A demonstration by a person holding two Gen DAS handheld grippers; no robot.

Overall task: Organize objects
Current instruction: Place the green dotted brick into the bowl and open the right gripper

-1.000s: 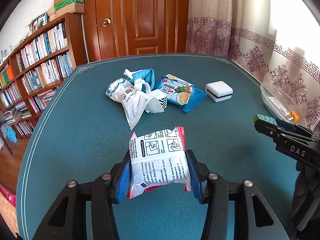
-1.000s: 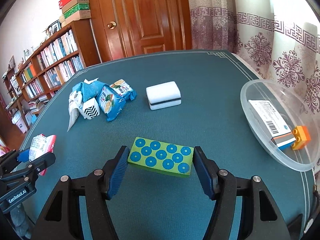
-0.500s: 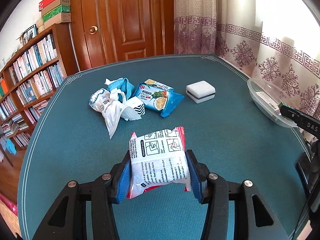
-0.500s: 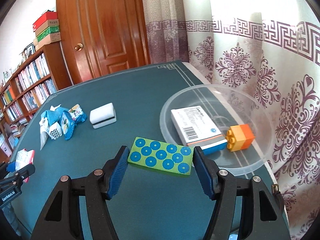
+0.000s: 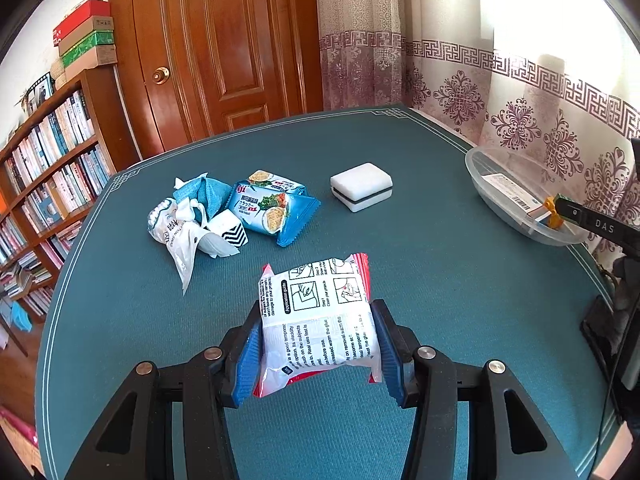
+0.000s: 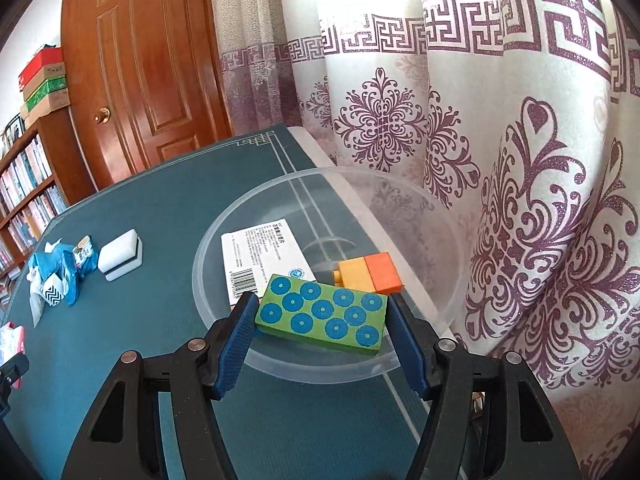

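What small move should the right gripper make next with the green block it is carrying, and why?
Probably lower it a little and open. The right gripper holds the green block with blue dots over the near rim of the clear plastic bowl, where a white box and an orange-yellow toy brick already lie.

The left wrist camera looks across the tabletop (image 5: pixel 440 280) toward the door (image 5: pixel 224 40); the right wrist camera sits close above the clear bowl (image 6: pixel 224 320). Both views show the white sponge (image 5: pixel 361 192).
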